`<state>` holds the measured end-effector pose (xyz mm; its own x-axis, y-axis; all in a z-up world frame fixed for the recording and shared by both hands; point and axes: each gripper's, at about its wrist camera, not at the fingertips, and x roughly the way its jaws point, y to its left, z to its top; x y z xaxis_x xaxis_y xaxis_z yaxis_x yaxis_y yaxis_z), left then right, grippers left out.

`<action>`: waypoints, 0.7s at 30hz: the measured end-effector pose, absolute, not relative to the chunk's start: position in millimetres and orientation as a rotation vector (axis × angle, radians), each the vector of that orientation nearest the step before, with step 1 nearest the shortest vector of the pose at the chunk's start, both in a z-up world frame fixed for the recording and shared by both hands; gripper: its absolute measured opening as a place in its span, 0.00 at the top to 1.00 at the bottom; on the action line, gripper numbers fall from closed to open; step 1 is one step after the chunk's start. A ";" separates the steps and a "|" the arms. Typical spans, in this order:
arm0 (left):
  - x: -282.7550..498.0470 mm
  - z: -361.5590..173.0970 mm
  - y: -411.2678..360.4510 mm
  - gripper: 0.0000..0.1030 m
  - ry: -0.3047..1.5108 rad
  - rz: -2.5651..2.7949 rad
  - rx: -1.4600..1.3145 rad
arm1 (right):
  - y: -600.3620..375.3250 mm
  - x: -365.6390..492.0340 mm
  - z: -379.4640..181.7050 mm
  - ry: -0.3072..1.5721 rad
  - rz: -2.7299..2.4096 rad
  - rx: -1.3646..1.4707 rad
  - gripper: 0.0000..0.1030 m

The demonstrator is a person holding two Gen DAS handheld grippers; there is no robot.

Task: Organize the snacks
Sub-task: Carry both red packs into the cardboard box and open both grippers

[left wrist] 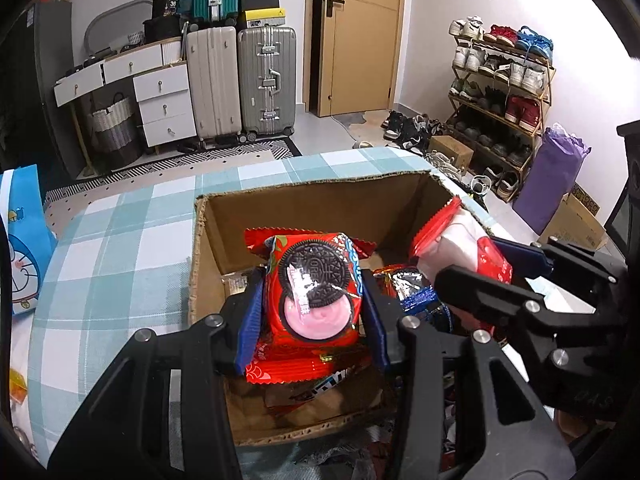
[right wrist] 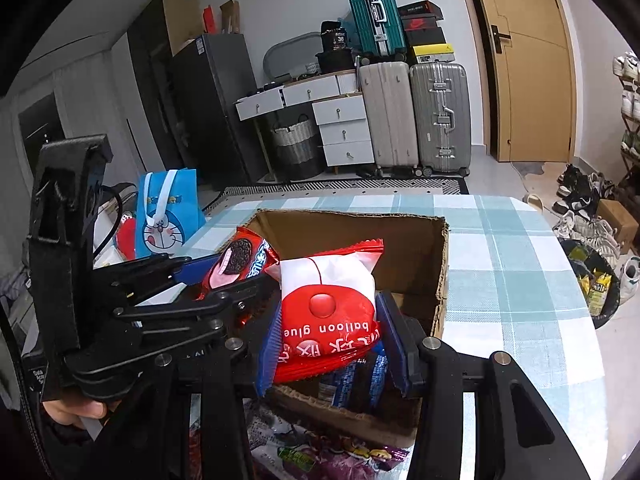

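your left tongs (left wrist: 314, 304) tilt downward over the open cardboard box (left wrist: 304, 200), clamped on a red oreo pack (left wrist: 316, 292) that hangs between the blue pads. your right tongs (right wrist: 330, 332) point down at much the same slant just beside them, gripping a red-and-white balloon glue packet (right wrist: 328, 300) above the box's near edge. more wrapped snacks (right wrist: 352, 384) lie in the box below both tongs. the box sits on a surface (right wrist: 512, 280) covered in a teal-and-white check cloth. beyond the tongs stand suitcases (left wrist: 240, 80), white drawers (left wrist: 162, 108), a wooden door (left wrist: 358, 36) and a shoe rack (left wrist: 504, 92); a blue doraemon bag (right wrist: 168, 212) is off to the left.
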<state>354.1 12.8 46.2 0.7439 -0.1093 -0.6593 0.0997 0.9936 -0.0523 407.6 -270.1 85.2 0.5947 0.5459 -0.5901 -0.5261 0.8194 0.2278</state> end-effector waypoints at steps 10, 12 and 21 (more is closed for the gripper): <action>364.4 37.0 12.4 0.60 0.743 -0.106 -0.023 | -273.0 412.3 80.1 0.701 0.602 0.030 0.56; 363.1 38.4 13.6 0.59 0.738 -0.111 -0.029 | -275.4 411.4 82.5 0.694 0.608 0.045 0.56; 335.1 55.0 24.1 0.21 0.711 -0.103 -0.060 | -291.1 395.4 96.9 0.642 0.600 0.040 0.43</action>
